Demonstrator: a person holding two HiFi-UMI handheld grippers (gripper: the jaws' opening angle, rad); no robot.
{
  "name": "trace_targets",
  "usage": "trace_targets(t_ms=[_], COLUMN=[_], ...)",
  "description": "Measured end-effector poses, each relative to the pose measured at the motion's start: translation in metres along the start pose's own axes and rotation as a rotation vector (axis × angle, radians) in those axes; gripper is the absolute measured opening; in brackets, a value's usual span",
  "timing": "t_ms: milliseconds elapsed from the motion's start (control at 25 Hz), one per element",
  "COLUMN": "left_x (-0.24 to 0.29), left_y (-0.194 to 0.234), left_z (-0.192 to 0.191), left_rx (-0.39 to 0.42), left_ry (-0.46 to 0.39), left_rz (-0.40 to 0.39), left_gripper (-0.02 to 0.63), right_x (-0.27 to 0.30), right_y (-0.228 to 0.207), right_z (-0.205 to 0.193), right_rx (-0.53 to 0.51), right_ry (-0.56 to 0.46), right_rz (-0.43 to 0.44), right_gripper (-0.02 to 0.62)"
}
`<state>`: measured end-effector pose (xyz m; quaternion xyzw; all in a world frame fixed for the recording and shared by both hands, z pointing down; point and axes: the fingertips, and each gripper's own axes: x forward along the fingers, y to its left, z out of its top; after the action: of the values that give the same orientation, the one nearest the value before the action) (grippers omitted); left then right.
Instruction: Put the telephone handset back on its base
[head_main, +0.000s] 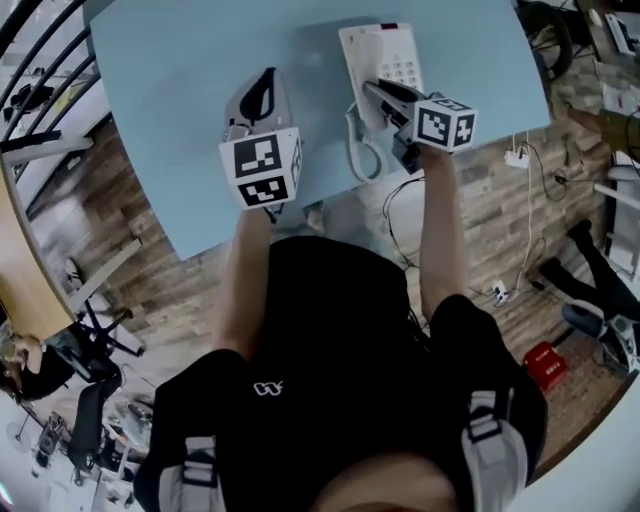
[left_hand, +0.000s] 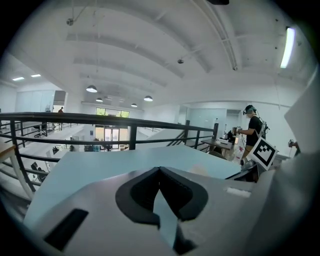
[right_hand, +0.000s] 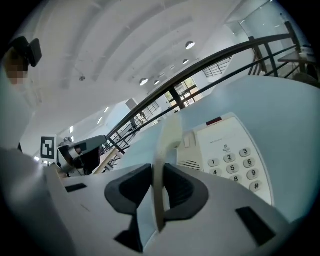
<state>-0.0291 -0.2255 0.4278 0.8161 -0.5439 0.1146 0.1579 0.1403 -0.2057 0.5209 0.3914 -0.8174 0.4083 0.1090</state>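
Here, you stand over a light blue table (head_main: 170, 90) with a two-jaw gripper in each hand. Your right gripper (right_hand: 159, 175) is clamped on the cream telephone handset (right_hand: 170, 132), which stands edge-on between the dark pads and reaches forward past them. The handset is over the left side of the white telephone base (right_hand: 227, 145), which lies flat on the table near its far edge. Whether the handset touches the base cannot be told. The base's number keypad (right_hand: 235, 162) shows uncovered to the right of the handset. A white coiled cord (head_main: 362, 160) loops on the table just beside the base's near left corner, below your right gripper. Your left gripper (head_main: 267, 82) is held over bare table to the left of the base, apart from it. Its jaws are drawn together at the tips with nothing between them. Beyond the table's far edge runs a black railing (left_hand: 100, 120).
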Motion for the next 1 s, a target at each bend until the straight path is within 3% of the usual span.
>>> trace_targets(t_ms=[400,800,1000], left_x=[-0.002,0.006,0.006], left_y=[0.021,0.018,0.017], left_z=[-0.013,-0.016,-0.016], left_rx=[-0.033,-0.048,-0.048], left_ry=[0.024,0.029,0.032], left_rz=[0.092,0.108,0.105], left_gripper=[0.0,0.0,0.0], right_x=[0.031,0.034,0.033], right_y=[-0.016,-0.012,-0.012], right_z=[0.003,0.012,0.014], right_rx=[0.054,0.13,0.126], right_ry=[0.066,0.017,0.013], right_rz=[0.127,0.317,0.342], right_gripper=[0.077,0.08,0.083])
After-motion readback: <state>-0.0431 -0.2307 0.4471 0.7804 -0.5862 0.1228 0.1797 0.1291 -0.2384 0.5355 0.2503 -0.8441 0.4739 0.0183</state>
